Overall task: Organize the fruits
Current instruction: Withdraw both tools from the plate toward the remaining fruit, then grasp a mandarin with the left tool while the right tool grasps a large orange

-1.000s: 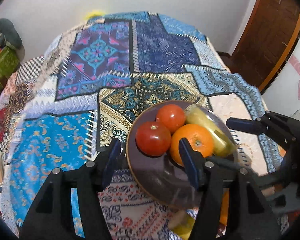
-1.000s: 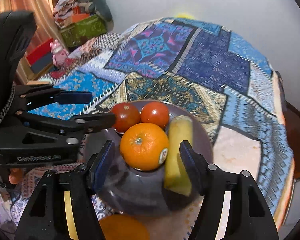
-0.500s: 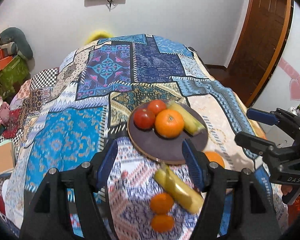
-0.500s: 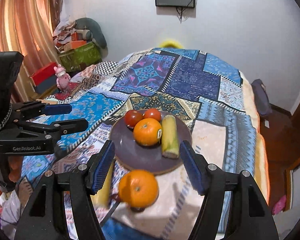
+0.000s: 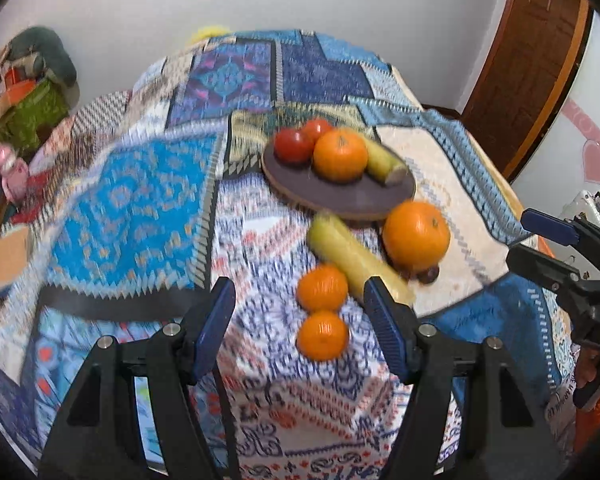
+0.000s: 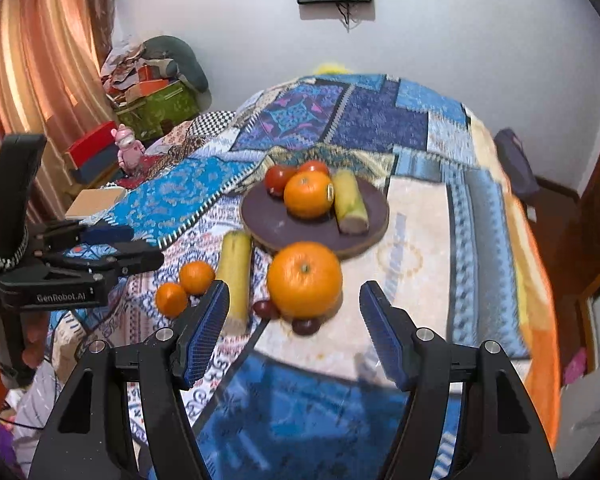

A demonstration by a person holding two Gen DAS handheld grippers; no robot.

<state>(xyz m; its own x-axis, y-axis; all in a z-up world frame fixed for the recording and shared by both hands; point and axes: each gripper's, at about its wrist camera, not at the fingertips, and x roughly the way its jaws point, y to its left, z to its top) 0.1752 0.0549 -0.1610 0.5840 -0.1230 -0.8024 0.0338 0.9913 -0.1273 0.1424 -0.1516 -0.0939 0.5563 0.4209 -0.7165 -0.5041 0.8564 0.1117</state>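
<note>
On the bed [image 5: 132,200], near its front edge, two small oranges [image 5: 322,312] lie left of a yellow fruit [image 5: 352,256] and a big orange [image 5: 416,234]. The plate [image 5: 340,196] sits just behind them. Both hand-held grippers, left [image 5: 300,330] and right [image 6: 294,332], are open and empty. Best to grab one fruit gently around its middle, so it can't roll.

A quilt-covered bed [image 6: 420,208] carries everything. On it lie a plate [image 6: 284,228], oranges [image 6: 304,278], and a banana [image 6: 234,276].

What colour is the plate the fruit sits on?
Dark brownish-purple plate with a lighter tan rim; clearest in the right wrist view.
</note>
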